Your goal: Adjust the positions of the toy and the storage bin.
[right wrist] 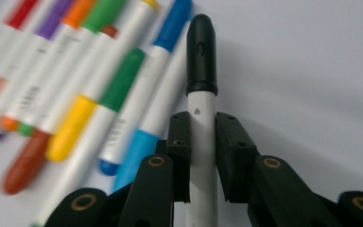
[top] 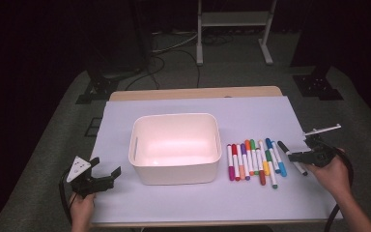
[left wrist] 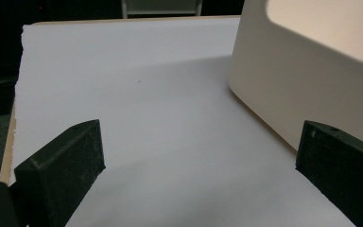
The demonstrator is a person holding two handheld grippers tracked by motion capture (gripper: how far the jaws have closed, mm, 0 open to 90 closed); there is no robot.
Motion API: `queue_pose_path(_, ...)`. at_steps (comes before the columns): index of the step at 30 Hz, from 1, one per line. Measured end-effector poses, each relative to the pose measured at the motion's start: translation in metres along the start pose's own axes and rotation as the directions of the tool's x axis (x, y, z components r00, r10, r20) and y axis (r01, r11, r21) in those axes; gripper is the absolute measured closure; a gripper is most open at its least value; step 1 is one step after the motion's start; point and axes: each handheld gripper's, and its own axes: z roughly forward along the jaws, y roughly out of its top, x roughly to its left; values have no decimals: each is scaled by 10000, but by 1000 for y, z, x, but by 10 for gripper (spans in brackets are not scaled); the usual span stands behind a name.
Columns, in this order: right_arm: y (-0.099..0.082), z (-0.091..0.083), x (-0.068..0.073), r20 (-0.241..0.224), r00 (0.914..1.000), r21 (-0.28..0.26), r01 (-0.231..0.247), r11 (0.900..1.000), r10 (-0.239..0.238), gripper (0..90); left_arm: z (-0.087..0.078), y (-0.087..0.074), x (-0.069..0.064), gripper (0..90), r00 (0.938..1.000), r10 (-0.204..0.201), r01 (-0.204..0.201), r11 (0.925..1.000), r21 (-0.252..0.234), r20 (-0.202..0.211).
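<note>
At the table's near left corner, the left gripper (top: 107, 175) rests in a hand, jaws spread wide with nothing between them, pointing toward the white plastic bin (top: 175, 147) at the table's middle. Near the right edge, the right gripper (right wrist: 202, 137) has its jaws pressed on the white barrel of a black-capped marker (right wrist: 201, 71), just below the cap. This marker lies at the right end of a row of coloured markers (top: 253, 162) beside the bin. To do the pickup well, I judge the grip should stay firm and the lift go straight up, so the neighbouring blue marker (right wrist: 168, 61), touching alongside, is not dragged. Beyond the table's far edge, a white stand (top: 234, 29) sits on the floor.
</note>
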Motion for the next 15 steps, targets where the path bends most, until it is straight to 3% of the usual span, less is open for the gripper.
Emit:
queue_pose_path(4, 6, -15, 16, -807, 9964, -422, 210, 9989, -243, 759, 0, 0, 0, 6, 10000, 18, -18, 10000, 2, -12)
queue_pose_path(7, 14, -28, 33, -1472, 9875, -833, 453, 9955, -572, 759, 0, 0, 0, 6, 10000, 17, -17, 10000, 2, -19)
queue_pose_path(10, 24, -40, 50, -2045, 9738, -1255, 752, 9892, -1000, 759, 0, 0, 0, 6, 10000, 31, -31, 10000, 10, -7)
queue_pose_path(15, 45, -56, 82, -2852, 9424, -1775, 1276, 9758, -1751, 759, 0, 0, 0, 6, 10000, 22, -22, 10000, 8, 3)
